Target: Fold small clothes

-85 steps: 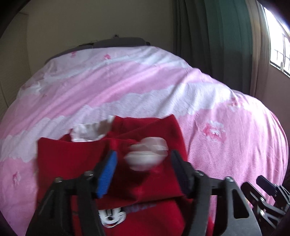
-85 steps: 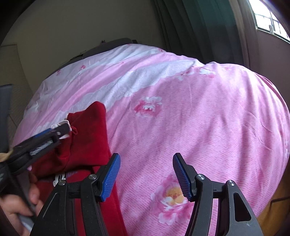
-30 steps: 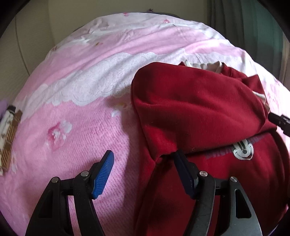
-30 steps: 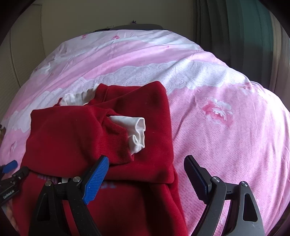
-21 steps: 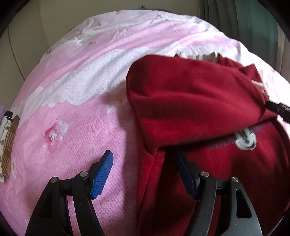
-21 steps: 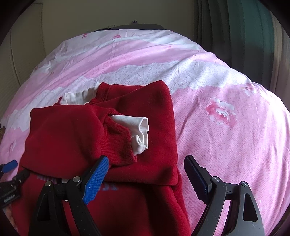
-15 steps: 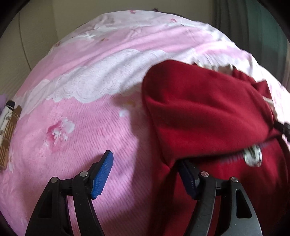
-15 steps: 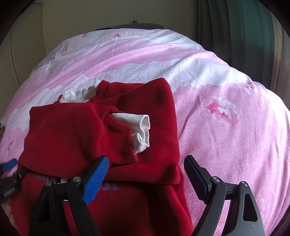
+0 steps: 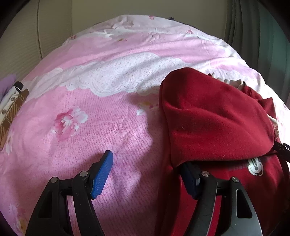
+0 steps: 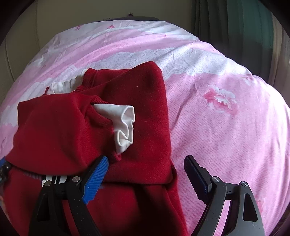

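Note:
A red sweater [image 10: 137, 112] lies on the pink bedspread [image 10: 226, 127] with both sleeves folded across its chest. A white cuff [image 10: 125, 123] sticks out of the upper sleeve. My right gripper [image 10: 145, 178] stands open over the sweater's right side, just below the folded sleeves. In the left wrist view the red sweater [image 9: 213, 123] fills the right side, with a cartoon mouse print [image 9: 255, 166] showing. My left gripper [image 9: 146, 175] is open at the sweater's left edge; its right finger sits under the folded sleeve, its left finger over bare bedspread [image 9: 90, 109].
A brown and white patterned item [image 9: 9, 110] lies at the bed's left edge. Green curtains [image 10: 235, 23] hang at the far right and a pale wall [image 9: 126, 7] stands behind the bed. The right gripper's tip [image 9: 282, 150] shows at the left view's right edge.
The left gripper, earlier carrying the white-cuffed sleeve, has let it go across the chest and shifted left along the sweater's edge, rolling slightly. The right gripper has stayed put.

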A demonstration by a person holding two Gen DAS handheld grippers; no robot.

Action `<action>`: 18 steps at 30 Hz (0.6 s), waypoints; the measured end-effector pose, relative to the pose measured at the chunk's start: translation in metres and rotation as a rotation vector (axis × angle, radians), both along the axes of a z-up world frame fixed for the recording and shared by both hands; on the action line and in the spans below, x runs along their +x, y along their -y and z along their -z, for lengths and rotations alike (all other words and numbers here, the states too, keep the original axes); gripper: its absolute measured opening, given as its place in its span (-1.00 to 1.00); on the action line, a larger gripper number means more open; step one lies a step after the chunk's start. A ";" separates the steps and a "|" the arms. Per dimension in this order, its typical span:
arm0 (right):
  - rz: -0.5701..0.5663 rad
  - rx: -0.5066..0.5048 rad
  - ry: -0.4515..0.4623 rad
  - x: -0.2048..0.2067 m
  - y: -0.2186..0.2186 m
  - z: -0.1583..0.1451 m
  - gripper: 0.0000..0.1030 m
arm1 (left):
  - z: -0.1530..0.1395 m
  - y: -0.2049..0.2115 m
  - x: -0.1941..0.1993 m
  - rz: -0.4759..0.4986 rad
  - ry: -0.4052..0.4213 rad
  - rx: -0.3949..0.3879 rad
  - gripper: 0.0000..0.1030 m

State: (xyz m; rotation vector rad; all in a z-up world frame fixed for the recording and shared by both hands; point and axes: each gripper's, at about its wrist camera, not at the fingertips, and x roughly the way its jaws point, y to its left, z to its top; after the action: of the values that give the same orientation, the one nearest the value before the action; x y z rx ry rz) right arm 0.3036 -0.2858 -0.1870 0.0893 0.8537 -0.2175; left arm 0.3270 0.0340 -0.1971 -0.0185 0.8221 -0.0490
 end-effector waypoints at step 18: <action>0.009 0.079 0.083 -0.176 0.005 -0.028 0.65 | -0.025 0.001 -0.176 0.016 0.006 -0.005 0.32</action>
State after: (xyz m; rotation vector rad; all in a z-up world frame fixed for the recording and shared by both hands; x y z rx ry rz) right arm 0.1278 -0.2906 -0.1587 0.1753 0.7789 -0.1873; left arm 0.1512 0.0328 -0.1722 -0.0172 0.8165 -0.0659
